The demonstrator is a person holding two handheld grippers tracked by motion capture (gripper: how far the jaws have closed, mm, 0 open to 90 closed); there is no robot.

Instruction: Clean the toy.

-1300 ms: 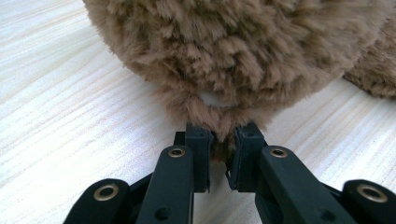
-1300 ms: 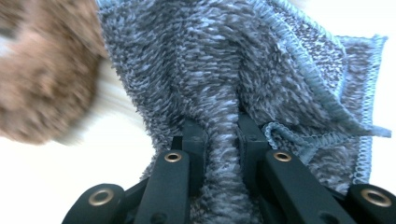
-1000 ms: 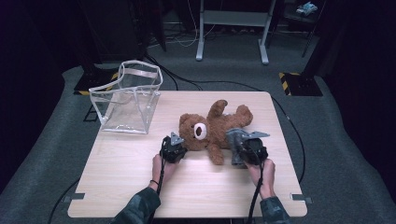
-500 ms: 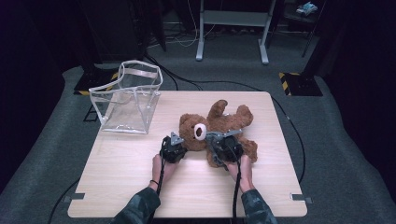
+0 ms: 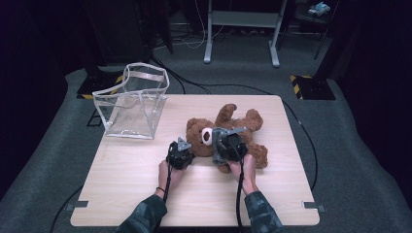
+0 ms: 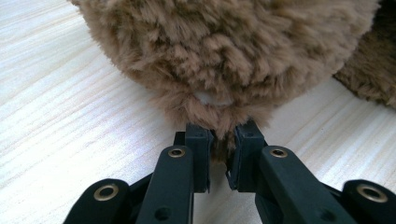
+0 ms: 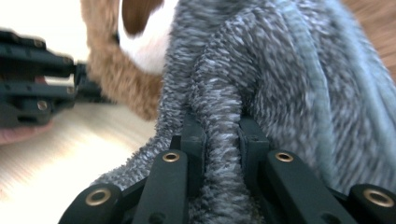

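Since the earlier frame, right gripper is sliding left over the bear, pinching grey cloth. Left gripper is clamping the bear's ear on the table, beside the bag.

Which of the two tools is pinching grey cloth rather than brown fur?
The right tool: its jaws are shut on a fold of grey cloth lying on the teddy bear. The left tool pinches the bear's brown fur at its head.
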